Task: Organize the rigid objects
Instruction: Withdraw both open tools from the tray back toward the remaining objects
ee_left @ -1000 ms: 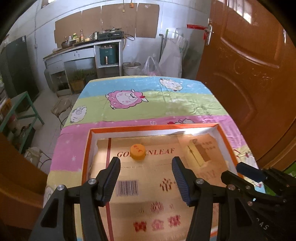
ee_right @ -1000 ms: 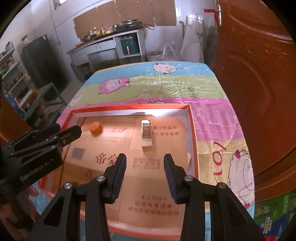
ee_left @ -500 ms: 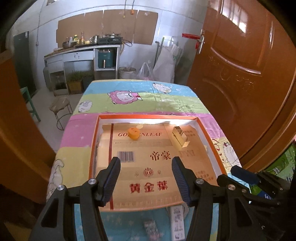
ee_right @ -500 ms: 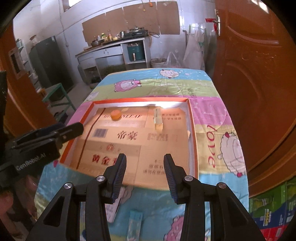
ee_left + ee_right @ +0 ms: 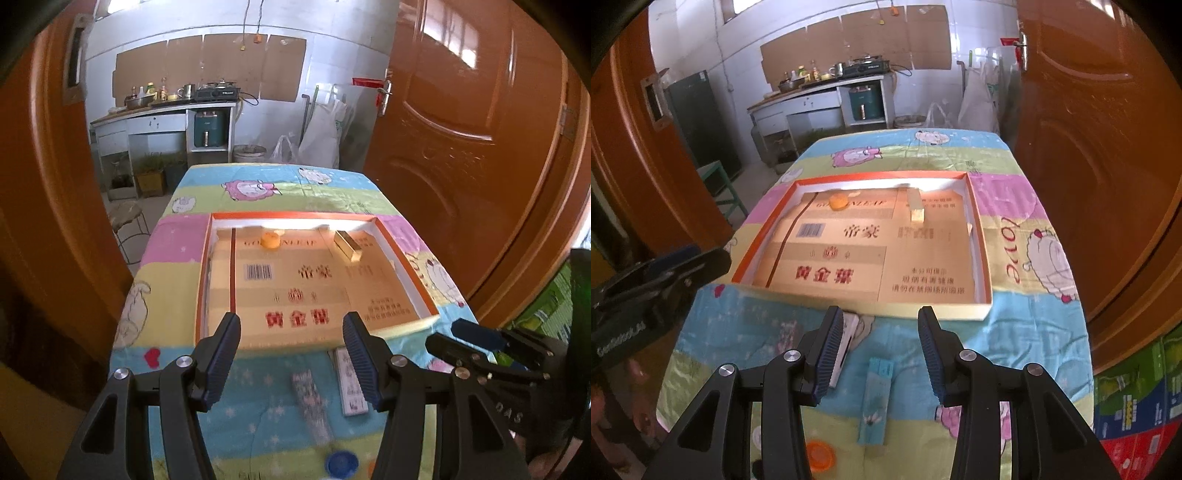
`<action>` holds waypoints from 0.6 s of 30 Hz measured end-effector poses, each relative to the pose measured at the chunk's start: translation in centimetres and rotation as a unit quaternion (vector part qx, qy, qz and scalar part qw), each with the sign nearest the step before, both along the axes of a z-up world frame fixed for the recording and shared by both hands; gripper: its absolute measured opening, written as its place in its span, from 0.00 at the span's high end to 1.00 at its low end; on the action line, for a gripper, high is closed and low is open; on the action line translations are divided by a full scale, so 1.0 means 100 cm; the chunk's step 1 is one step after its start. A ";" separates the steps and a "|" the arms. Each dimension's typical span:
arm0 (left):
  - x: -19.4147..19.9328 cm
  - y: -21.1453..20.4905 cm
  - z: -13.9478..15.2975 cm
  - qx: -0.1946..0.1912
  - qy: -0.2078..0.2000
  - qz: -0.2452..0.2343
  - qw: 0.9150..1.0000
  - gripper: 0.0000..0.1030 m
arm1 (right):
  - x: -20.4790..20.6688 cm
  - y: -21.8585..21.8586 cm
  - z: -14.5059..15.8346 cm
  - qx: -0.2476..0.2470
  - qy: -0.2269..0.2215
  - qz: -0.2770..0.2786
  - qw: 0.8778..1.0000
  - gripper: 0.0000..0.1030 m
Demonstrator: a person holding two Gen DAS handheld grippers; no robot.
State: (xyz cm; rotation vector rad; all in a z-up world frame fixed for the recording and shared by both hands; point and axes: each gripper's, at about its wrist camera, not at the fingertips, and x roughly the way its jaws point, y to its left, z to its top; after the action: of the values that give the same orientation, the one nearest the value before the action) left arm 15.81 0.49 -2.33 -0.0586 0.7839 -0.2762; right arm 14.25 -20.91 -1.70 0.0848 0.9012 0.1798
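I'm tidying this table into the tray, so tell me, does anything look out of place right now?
Yes. Only the orange cap and gold box lie in the tray. Still loose on the cloth in front of it: a white box, a teal box, a blue cap and another orange cap.

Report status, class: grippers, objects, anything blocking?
Left gripper and right gripper open, empty. Orange cap and gold box in the tray; teal box waits outside. Nothing in the way.
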 end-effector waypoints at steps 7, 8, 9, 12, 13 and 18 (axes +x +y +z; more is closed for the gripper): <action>-0.041 0.002 -0.026 -0.003 0.011 -0.034 0.999 0.44 | -0.023 0.002 -0.019 -0.002 0.017 0.003 1.000 0.58; -0.046 0.001 -0.029 -0.004 0.012 -0.040 0.999 0.44 | -0.026 0.001 -0.023 -0.001 0.021 0.002 1.000 0.58; -0.052 0.000 -0.035 -0.004 0.013 -0.049 0.999 0.44 | -0.027 0.001 -0.026 0.000 0.025 0.001 1.000 0.58; -0.069 -0.003 -0.050 -0.002 0.021 -0.072 0.997 0.44 | -0.031 0.000 -0.036 0.001 0.037 -0.003 0.999 0.58; -0.073 -0.005 -0.054 -0.001 0.024 -0.077 0.997 0.44 | -0.032 0.000 -0.038 0.002 0.040 -0.004 0.999 0.58; -0.090 -0.012 -0.071 0.009 0.042 -0.098 0.994 0.44 | -0.037 0.002 -0.046 0.002 0.047 -0.002 0.999 0.58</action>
State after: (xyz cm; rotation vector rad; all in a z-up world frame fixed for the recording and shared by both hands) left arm 6.77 -0.72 -9.47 0.0242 0.8779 -0.4551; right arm 10.56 -20.75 -6.26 0.0989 0.9939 0.1749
